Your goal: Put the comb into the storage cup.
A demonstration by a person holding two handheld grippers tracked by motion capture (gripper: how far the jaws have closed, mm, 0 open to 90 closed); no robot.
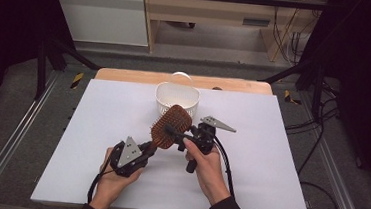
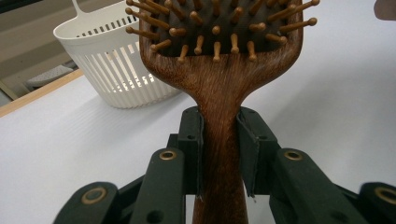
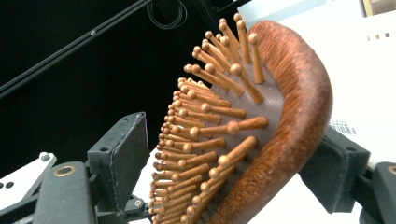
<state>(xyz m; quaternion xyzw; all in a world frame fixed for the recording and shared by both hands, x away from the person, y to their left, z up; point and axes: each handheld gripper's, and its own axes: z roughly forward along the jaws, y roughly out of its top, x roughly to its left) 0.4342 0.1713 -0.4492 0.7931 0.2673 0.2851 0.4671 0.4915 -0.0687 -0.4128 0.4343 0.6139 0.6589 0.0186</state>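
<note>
Wooden hairbrush (image 1: pixel 170 126) held up above the white table (image 1: pixel 269 161), just in front of the white slatted basket (image 1: pixel 176 98), on the person's side of it. Bristle pins facing up and toward the camera in the high view.

Left tongs (image 1: pixel 145 150) closed on the brush handle: in the left gripper view (image 2: pixel 221 154) both black pads pressing the narrow wooden neck from two sides, the head of the brush (image 2: pixel 219 42) rising beyond them, the basket (image 2: pixel 116 65) behind and to the left of it.

Right tongs (image 1: pixel 177 133) set around the brush head, near the basket's front wall. In the right gripper view (image 3: pixel 233 161) jaws standing wide, one pad on the bristle side with a gap before the pins, the other at the wooden back of the head (image 3: pixel 285 116) and seeming to touch it; not closed on it.

Left hand (image 1: pixel 112 176) and right hand (image 1: pixel 207 166) each gripping its tool, coming in from the near edge of the table. Basket resting on the table near its far edge, with handle (image 1: pixel 180 75) upright.
</note>
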